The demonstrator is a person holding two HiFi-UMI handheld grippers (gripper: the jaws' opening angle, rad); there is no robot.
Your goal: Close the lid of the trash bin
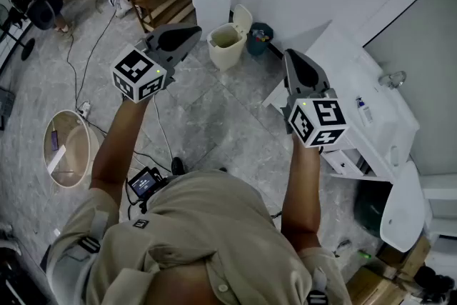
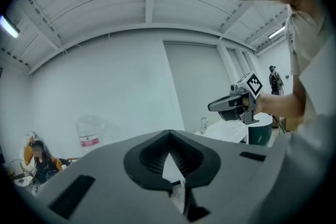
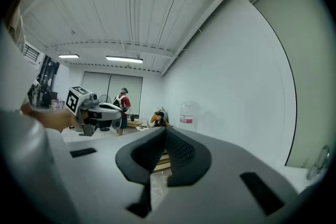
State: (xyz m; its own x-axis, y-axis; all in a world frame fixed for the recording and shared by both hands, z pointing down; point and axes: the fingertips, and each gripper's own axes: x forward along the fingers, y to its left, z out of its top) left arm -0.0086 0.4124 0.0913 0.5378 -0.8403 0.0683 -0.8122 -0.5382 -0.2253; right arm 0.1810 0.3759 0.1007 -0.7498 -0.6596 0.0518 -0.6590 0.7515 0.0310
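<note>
Left claw (image 1: 187, 34) and right claw (image 1: 293, 57) are pinched closed on nothing, well short of the bin (image 1: 226, 46) on the floor (image 1: 214, 118), lid (image 1: 243, 16) standing open, so step in and tip it down gently.

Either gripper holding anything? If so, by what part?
Nothing held. Left hand-held gripper and right hand-held gripper: jaws shut tip to tip, empty. Trash bin sits untouched on the floor, lid up.
</note>
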